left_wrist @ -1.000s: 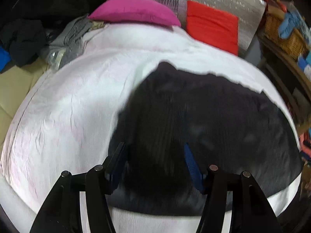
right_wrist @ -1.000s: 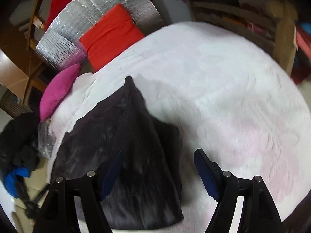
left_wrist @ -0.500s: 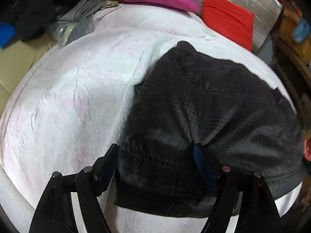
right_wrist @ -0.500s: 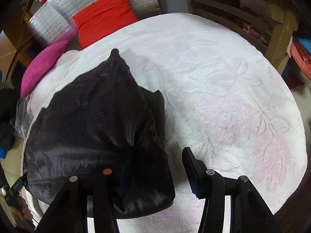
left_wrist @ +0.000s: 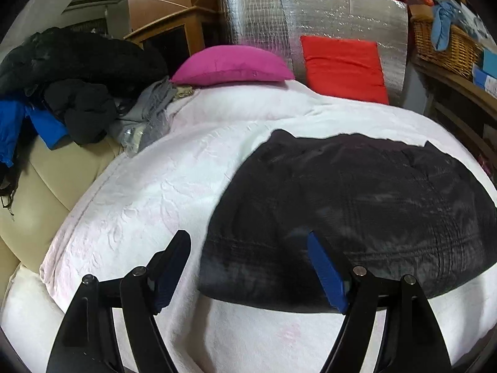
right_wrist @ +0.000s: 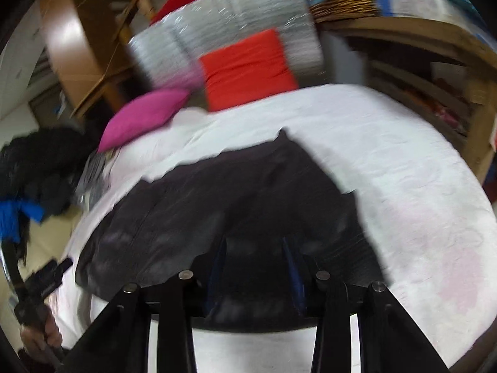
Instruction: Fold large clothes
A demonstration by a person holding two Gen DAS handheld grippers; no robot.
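My left gripper [left_wrist: 248, 267] stands wide and holds nothing, its right finger over the near left part of the dark garment [left_wrist: 357, 211], its left finger over bare white bedspread [left_wrist: 130, 211]. My right gripper [right_wrist: 253, 267] is closing, its jaws narrow over the garment's near hem; the blur hides whether the pads already press cloth, so I cannot tell if it grips. The garment lies folded and mostly flat just ahead of both grippers. I judge the risk is that my right jaws pinch only the top layer, or catch the bedspread beneath, and a lift then drags the fold open. There is free bedspread to my right and ahead; beyond my left gripper the bed's edge and a clothes pile [left_wrist: 77, 93] crowd in, with the pink cushion [left_wrist: 233, 65] far ahead.
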